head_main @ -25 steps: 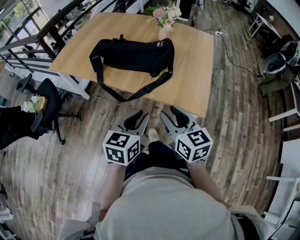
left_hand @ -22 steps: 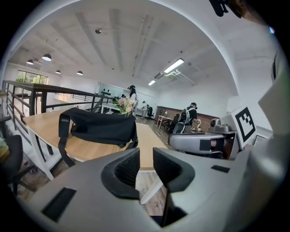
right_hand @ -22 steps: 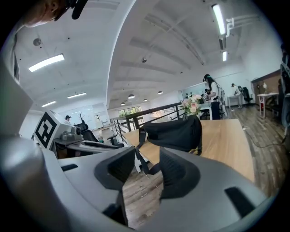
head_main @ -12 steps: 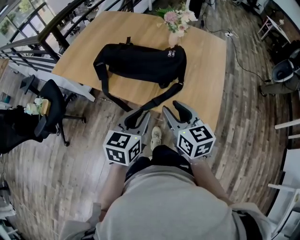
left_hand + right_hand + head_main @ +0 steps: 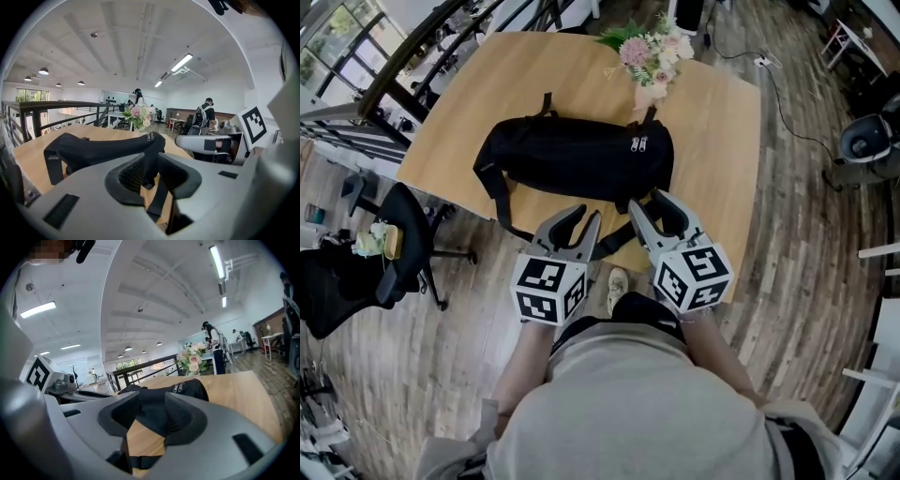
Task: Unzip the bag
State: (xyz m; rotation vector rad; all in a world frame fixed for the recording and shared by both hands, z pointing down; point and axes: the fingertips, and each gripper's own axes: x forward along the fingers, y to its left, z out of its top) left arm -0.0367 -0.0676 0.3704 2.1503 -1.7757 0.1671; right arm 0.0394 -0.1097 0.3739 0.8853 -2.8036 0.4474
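Approach step, nothing gripped yet. The left gripper [image 5: 572, 218] and right gripper [image 5: 654, 203] both have their jaws spread and empty, held side by side just short of the black bag [image 5: 572, 159], which lies lengthwise across the wooden table [image 5: 525, 75]. Its two zipper pulls [image 5: 637, 143] sit together on top at the end nearest the flowers [image 5: 647, 56]. To do it well, probably steady the bag's fabric close to the pulls with one gripper, pinch a single pull with the other, and draw it straight along the zip line toward the far end. Don't snag the strap [image 5: 499, 204] that hangs off the table's near edge. The head view alone gives the full layout: the bag's length, the strap loop and the office chair [image 5: 398, 244] at left. The gripper views show the jaw gaps, with the bag beyond them and not between the pads. The left gripper view also shows the pulls standing up [image 5: 150, 136] and people [image 5: 205, 114] far back in the room.
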